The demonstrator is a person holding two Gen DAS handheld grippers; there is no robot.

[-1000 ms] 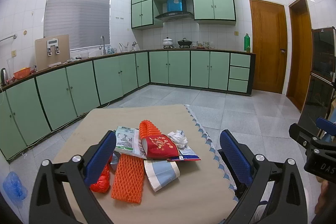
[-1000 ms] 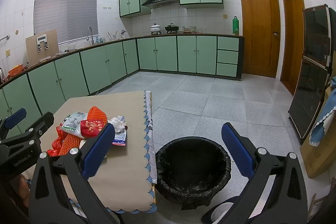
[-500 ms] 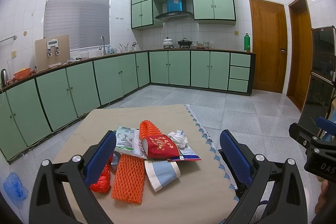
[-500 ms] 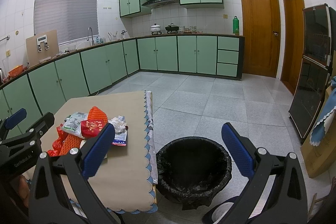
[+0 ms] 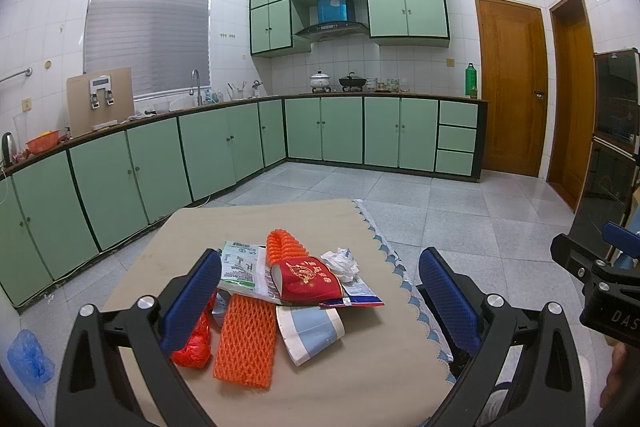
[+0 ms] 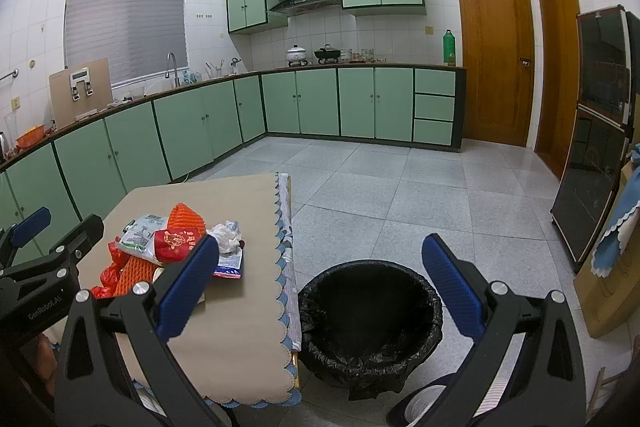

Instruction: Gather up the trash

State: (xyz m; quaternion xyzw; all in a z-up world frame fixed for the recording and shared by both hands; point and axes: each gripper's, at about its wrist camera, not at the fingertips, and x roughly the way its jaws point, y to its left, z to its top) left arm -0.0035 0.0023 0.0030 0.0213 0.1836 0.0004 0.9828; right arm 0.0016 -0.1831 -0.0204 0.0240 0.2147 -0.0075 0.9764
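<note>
A heap of trash lies on the small table (image 5: pixel 352 383): an orange foam net (image 5: pixel 246 341), a red pouch (image 5: pixel 308 279), a green-and-white wrapper (image 5: pixel 240 265), a crumpled white tissue (image 5: pixel 340 263) and a red plastic bag (image 5: pixel 192 351). My left gripper (image 5: pixel 320 297) hovers open above the table's near side, its blue pads on either side of the heap. My right gripper (image 6: pixel 320 285) is open and empty over the black-lined trash bin (image 6: pixel 370 311) on the floor right of the table (image 6: pixel 240 327). The heap of trash (image 6: pixel 176 247) also shows in the right wrist view.
Green cabinets (image 5: pixel 200 159) run along the left and back walls. Wooden doors (image 5: pixel 512 87) stand at the back right and a dark glass cabinet (image 6: pixel 596 131) at the right. A cardboard box (image 6: pixel 608 287) sits beside it. Tiled floor (image 6: pixel 400 195) lies open beyond the bin.
</note>
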